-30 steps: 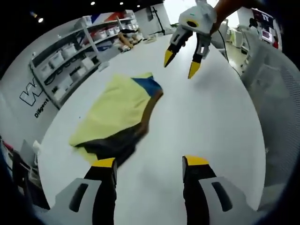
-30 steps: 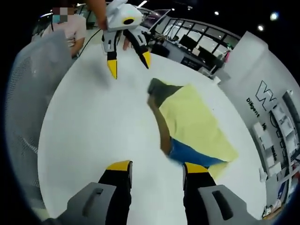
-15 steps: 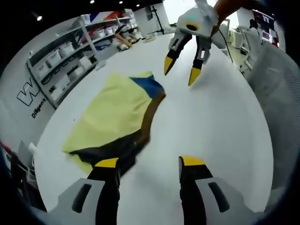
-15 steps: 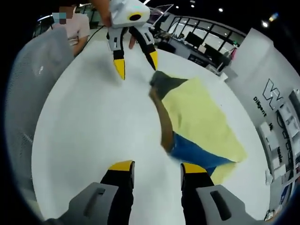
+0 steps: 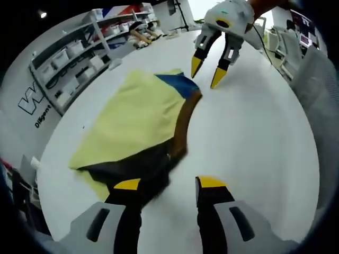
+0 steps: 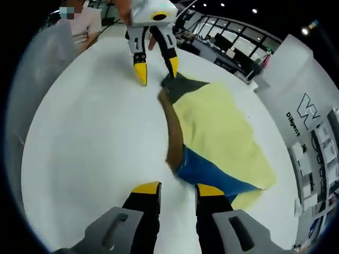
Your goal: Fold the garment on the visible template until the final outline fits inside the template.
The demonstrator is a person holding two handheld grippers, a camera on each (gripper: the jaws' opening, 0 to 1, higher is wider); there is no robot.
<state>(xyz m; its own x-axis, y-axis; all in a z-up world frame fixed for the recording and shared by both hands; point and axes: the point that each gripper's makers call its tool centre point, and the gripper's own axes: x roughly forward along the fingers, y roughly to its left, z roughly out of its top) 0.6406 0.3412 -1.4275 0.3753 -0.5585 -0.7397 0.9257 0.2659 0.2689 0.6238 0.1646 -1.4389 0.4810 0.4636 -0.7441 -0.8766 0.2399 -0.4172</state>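
Observation:
A folded garment (image 5: 137,119), mostly yellow with a blue corner and a dark brown edge, lies on the white table (image 5: 249,137). My left gripper (image 5: 169,184) is open at its near dark end, the left finger over the dark cloth, with nothing gripped. At the far blue corner, my right gripper (image 5: 207,72) hangs open, tips pointing down. From the right gripper view the garment (image 6: 217,132) runs away from my right gripper (image 6: 178,189), whose right finger is by the blue corner. The left gripper (image 6: 157,71) stands open over the far dark end.
Shelves with white boxes (image 5: 69,58) line the wall beyond the table. A mesh chair back (image 6: 37,69) stands at the table's edge, and a person in a pink shirt (image 6: 87,26) sits behind it. Bare white table (image 6: 90,137) lies beside the garment.
Both grippers have moved in closer to the two ends of the garment, and each pair of jaws stands slightly narrower. The garment has not moved.

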